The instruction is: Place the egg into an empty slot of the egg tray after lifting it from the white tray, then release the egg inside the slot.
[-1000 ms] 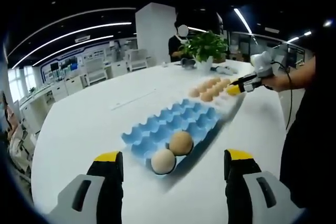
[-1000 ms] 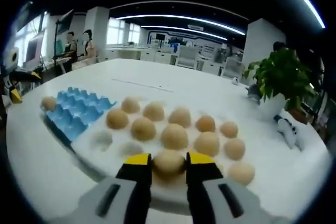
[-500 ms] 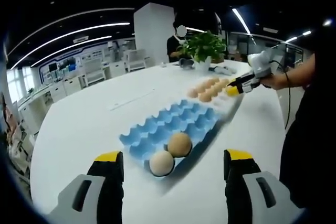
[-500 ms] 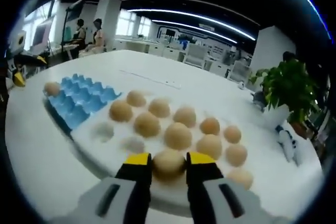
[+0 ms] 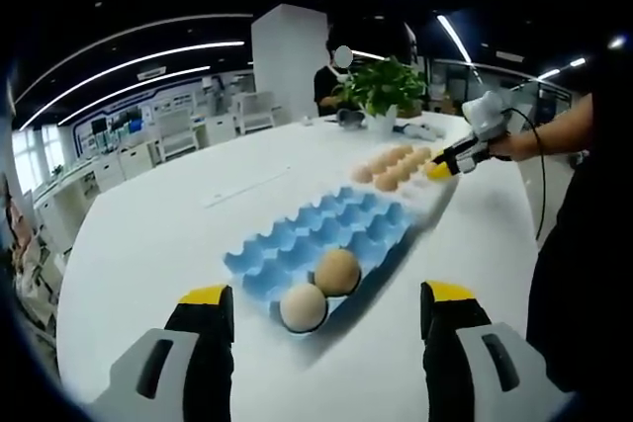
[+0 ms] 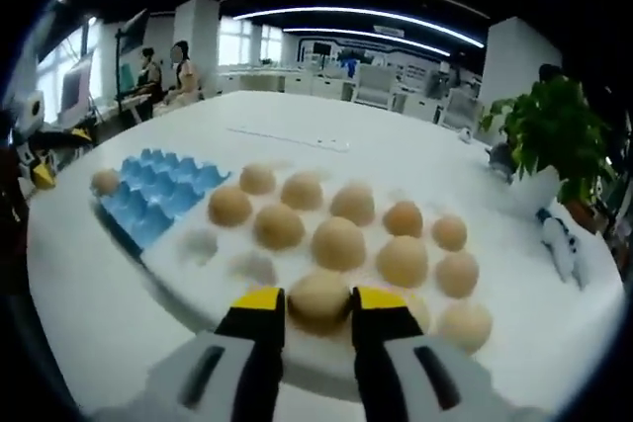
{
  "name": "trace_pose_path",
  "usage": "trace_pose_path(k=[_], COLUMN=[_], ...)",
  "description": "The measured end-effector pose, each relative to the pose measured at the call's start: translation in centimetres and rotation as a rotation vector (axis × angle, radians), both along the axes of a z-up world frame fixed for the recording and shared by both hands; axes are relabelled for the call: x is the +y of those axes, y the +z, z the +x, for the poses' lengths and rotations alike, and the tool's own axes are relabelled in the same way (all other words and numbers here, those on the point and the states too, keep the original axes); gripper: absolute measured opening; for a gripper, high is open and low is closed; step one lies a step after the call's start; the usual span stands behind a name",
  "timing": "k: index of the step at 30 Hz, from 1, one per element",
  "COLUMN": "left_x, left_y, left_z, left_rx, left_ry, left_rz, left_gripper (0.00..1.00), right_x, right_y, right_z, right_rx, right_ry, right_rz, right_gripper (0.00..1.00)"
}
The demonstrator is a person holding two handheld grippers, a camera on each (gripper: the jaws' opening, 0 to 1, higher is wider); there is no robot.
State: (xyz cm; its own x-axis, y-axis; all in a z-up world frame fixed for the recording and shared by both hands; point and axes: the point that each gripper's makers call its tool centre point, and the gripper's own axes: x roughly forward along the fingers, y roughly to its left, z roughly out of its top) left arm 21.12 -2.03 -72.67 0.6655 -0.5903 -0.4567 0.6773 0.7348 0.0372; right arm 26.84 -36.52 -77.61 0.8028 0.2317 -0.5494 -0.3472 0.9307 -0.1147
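Over the white tray (image 6: 188,289), the right claw (image 6: 318,305) grips an egg (image 6: 318,298) lying crosswise.

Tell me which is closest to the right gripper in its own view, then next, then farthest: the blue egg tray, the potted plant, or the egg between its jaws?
1. The egg, pinched in the right gripper.
2. The blue egg tray, off to the left on the table.
3. The potted plant, far back on the right.
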Motion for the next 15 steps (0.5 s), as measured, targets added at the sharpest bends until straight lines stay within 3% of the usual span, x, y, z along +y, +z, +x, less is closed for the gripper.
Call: trace_pose_path(k=[4, 6, 9, 15], left_x=[0.2, 0.3, 0.3, 0.1], left_y=[0.0, 0.1, 0.1, 0.2], left_z=[0.1, 0.2, 0.3, 0.4], left_rx=[0.001, -0.003, -0.004, -0.005], left_ry=[0.003, 0.005, 0.004, -0.003], left_rz=[0.003, 0.002, 0.003, 0.004], left_gripper=[0.77, 0.77, 0.77, 0.77], right_x=[-0.2, 0.0, 0.5, 3.7], right_y=[0.5, 1.7, 3.0, 4.7], right_z=[-0.3, 0.0, 0.0, 0.0], right_rx=[-0.017, -0.074, -0.105, -0.134], right_ry=[-0.016, -0.01, -0.001, 0.093], right_rz=[0.02, 0.017, 0.023, 0.029], right_gripper=[0.23, 0.23, 0.23, 0.23])
